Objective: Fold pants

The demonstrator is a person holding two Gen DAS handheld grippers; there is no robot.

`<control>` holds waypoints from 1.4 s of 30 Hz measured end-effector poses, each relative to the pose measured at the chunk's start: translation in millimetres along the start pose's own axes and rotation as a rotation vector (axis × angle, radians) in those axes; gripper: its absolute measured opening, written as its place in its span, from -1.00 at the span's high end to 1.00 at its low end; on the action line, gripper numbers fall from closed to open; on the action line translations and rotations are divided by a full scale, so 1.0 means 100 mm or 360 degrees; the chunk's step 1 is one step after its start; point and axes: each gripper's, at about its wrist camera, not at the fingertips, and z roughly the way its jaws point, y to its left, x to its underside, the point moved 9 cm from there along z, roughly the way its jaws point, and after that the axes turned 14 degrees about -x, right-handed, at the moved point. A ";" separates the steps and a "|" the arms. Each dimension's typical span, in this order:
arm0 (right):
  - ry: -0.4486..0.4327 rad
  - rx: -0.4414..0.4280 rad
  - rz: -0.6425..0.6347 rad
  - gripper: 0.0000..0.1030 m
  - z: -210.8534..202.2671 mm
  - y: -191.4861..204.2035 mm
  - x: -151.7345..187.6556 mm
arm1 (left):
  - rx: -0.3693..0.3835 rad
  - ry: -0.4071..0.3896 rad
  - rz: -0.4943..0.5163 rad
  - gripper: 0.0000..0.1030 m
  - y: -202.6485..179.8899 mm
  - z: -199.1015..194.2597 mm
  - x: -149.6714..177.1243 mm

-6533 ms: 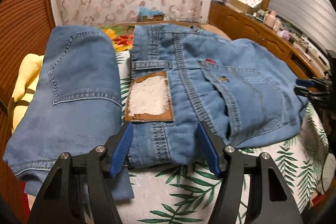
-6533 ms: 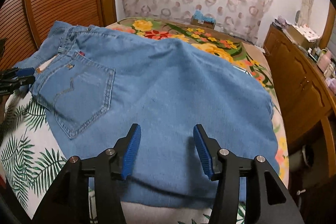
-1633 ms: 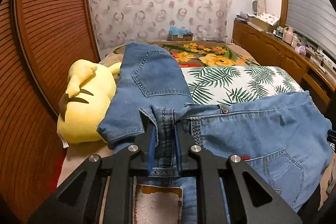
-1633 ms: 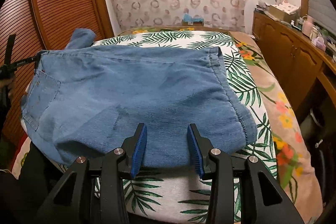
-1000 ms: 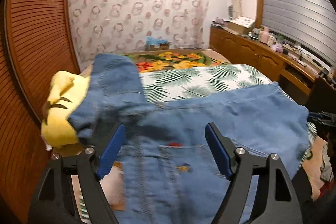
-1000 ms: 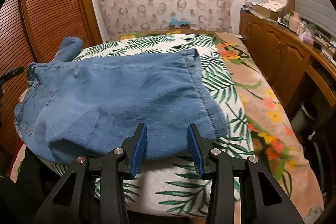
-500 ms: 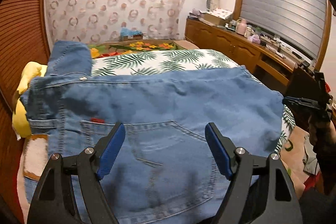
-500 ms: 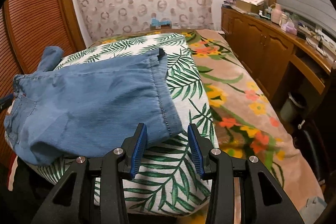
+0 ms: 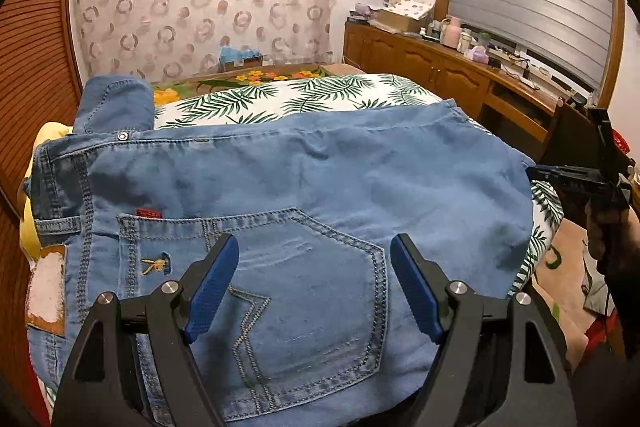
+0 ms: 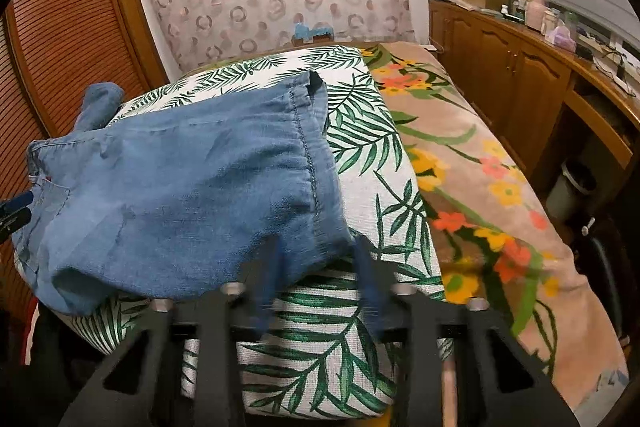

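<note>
Pants (image 9: 304, 187) pocket (image 9: 304, 291) shows only from left wrist.

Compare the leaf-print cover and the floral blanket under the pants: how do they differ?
The leaf-print cover is white with green fronds; the floral blanket is tan with yellow and orange flowers. The leaf-print cover bears the jeans; the floral blanket, in the right wrist view, carries none. Both are patterned and lie spread side by side.
</note>
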 end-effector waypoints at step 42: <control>-0.0076 -0.0626 -0.0799 0.32 0.09 2.67 -1.21 | -0.0068 -0.0129 -0.0207 -0.53 0.66 -0.50 0.01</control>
